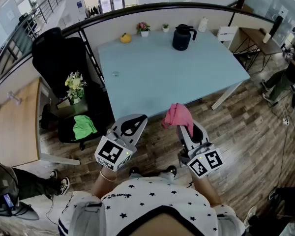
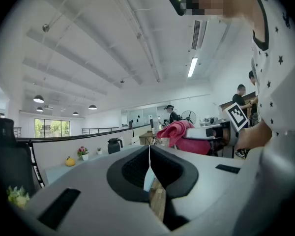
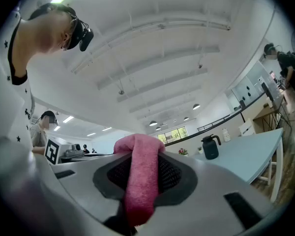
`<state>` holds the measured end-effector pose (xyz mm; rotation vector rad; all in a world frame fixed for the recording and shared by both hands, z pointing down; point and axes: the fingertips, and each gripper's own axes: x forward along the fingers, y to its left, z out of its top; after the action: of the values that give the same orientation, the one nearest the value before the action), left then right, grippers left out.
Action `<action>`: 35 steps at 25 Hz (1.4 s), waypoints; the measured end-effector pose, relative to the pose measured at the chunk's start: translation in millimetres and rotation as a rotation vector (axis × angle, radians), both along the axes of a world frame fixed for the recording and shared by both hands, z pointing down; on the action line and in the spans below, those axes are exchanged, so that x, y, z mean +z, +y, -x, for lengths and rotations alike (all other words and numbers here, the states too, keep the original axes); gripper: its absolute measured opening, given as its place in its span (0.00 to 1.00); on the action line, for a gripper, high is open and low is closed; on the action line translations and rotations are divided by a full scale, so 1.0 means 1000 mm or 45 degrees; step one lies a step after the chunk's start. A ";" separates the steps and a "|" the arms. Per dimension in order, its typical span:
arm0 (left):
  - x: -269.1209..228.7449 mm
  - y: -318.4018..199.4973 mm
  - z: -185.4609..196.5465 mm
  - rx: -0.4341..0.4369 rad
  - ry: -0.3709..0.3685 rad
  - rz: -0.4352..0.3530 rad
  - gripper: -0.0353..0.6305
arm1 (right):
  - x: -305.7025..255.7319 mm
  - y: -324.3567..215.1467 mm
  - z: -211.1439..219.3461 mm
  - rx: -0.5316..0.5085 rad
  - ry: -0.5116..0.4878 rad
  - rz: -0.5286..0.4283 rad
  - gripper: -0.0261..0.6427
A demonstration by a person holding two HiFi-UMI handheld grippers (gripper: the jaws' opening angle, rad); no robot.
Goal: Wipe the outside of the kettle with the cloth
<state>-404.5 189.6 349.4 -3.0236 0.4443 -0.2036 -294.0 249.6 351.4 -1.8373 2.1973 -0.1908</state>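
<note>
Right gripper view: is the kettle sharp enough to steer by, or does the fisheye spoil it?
Right gripper view: kettle small but distinct at right, black fisheye corners around the frame; the pink cloth up close is soft. Head view: kettle clear and evenly lit, railing curved by the lens.

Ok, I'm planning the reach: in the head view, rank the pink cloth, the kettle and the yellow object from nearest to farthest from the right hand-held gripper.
1. pink cloth: clamped in the right hand-held gripper itself.
2. kettle: straight ahead, at the far edge of the table.
3. yellow object: also at the far edge, but off to the left.
</note>
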 end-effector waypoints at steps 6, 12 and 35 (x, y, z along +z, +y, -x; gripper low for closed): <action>0.002 0.009 -0.020 0.002 -0.009 -0.001 0.10 | 0.003 0.009 -0.019 -0.002 -0.016 -0.005 0.18; 0.003 0.018 -0.049 0.009 -0.021 0.006 0.10 | 0.001 0.023 -0.050 0.013 -0.043 -0.038 0.18; 0.011 0.071 -0.179 0.166 -0.018 -0.007 0.10 | 0.018 0.088 -0.175 0.159 -0.075 -0.018 0.19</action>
<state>-225.3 260.3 360.2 -3.0292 0.2452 -0.2143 -119.5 337.3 369.4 -1.9285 2.0320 -0.2007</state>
